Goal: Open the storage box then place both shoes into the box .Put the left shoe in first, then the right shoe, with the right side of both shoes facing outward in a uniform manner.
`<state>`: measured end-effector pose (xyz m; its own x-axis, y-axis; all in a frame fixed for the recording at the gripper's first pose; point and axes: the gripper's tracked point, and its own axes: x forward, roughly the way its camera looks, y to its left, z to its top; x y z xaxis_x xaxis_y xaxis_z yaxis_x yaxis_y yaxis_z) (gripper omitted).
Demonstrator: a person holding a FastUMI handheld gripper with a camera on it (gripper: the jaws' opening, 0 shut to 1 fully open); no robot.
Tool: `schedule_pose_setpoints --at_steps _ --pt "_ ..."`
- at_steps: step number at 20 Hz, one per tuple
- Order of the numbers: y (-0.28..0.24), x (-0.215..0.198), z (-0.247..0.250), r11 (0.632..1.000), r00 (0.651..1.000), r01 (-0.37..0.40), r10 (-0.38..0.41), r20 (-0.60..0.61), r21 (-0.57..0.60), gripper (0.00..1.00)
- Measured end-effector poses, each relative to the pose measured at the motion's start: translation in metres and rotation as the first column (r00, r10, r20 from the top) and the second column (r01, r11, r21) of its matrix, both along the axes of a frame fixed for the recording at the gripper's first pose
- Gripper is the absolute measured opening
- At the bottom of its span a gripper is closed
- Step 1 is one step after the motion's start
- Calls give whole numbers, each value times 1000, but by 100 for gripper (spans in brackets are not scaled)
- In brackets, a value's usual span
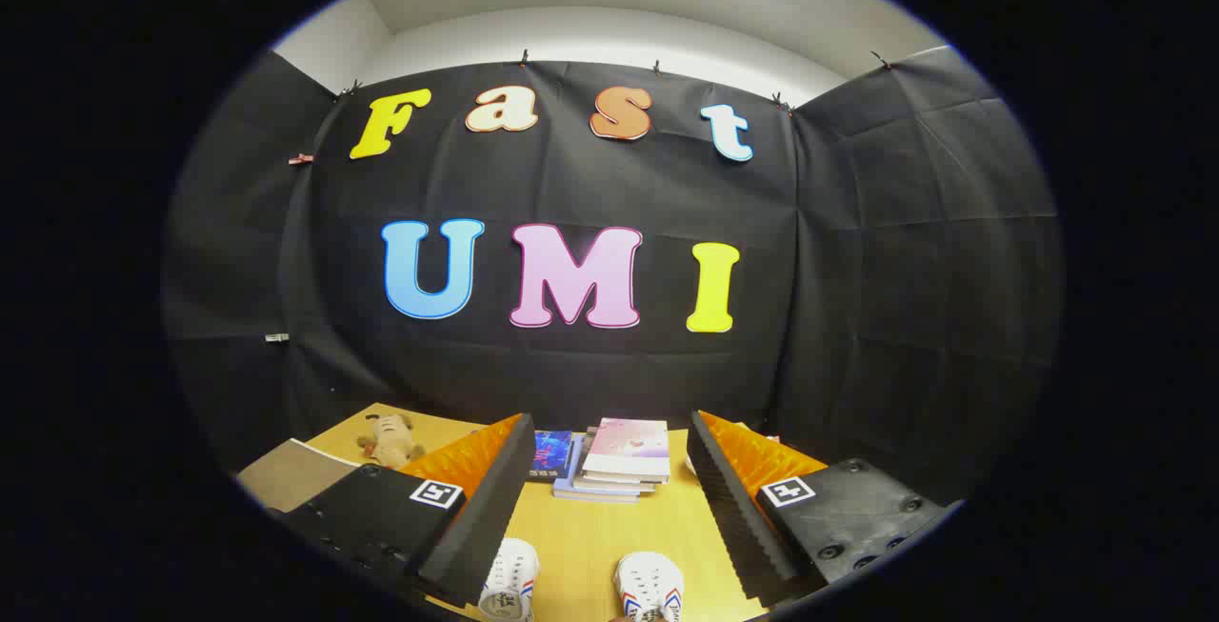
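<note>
**Operator:** While I hold the rig level, my gripper (609, 508) stands wide open, its two fingers spread well apart and nothing between the pads. Neither finger touches anything.

**Observer:** Where are the shoes?

**Operator:** Both white shoes sit on the wooden table (590, 546), low down between the fingers and closer to me than their tips. The left-hand shoe (509, 579) lies just beside the inner face of my left finger (481, 517); the right-hand shoe (649, 586) lies apart from it, nearer my right finger (738, 508). Their toes point away from me. Which one is the left shoe of the pair, I cannot tell.

**Observer:** And past the fingertips?

**Operator:** A stack of books (619, 465) lies flat on the table just beyond the fingers, a pale pink cover on top, with a dark blue book (550, 455) touching its left side. Further left, beyond my left finger, a small tan plush toy (389, 441) lies near the table's far edge. A grey-brown flat board (290, 474) sits near it, at the table's left side.
</note>
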<state>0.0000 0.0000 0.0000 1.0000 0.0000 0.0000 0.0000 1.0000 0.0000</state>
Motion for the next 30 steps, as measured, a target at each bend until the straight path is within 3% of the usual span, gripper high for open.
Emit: schedule_pose_setpoints --at_steps 3,18,21,26,30 --pt "7 1 -2 999 1000 -25 25 -7 -42 97" --pt "43 12 -19 994 992 -105 102 -77 -32 98" --pt "55 14 -34 988 981 -152 149 -122 -20 97" --pt "84 17 -64 960 936 -273 280 -214 61 98" --pt "119 12 -104 906 847 -379 421 -323 188 98"
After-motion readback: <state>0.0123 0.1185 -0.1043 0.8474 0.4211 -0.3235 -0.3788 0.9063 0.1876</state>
